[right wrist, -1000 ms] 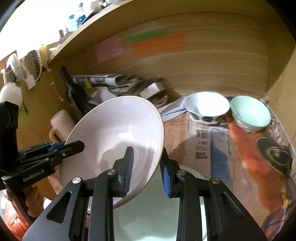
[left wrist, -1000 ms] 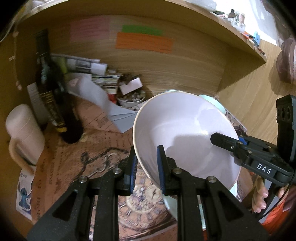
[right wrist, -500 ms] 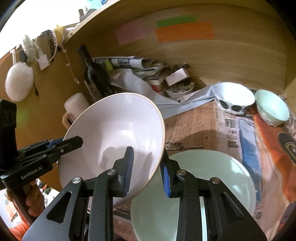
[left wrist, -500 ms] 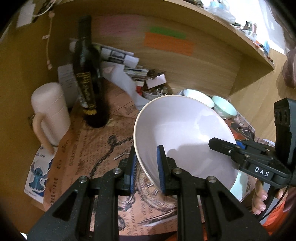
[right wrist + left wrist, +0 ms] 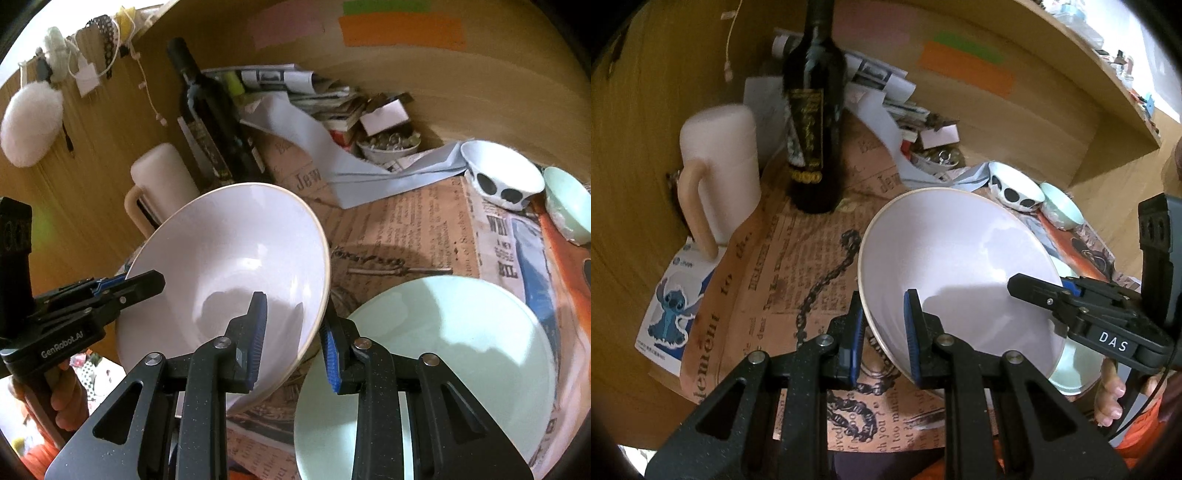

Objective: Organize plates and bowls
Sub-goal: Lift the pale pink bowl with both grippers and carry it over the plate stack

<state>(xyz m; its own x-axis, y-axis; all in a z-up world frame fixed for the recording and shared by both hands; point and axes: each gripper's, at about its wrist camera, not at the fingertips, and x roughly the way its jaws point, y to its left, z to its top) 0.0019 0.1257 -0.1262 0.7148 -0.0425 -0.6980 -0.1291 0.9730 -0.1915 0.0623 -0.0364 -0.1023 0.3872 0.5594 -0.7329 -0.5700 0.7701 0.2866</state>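
Your left gripper (image 5: 882,334) pinches the near rim of the white bowl (image 5: 955,273); your right gripper (image 5: 293,341) clamps the opposite rim. The bowl hangs tilted between them above the papered desk (image 5: 768,266), mouth upward, beside the pale green plate (image 5: 454,350).

three bowls (image 5: 229,266) (image 5: 502,177) (image 5: 567,203) – one plate (image 5: 443,354), one bottle (image 5: 812,122), one mug (image 5: 720,173).
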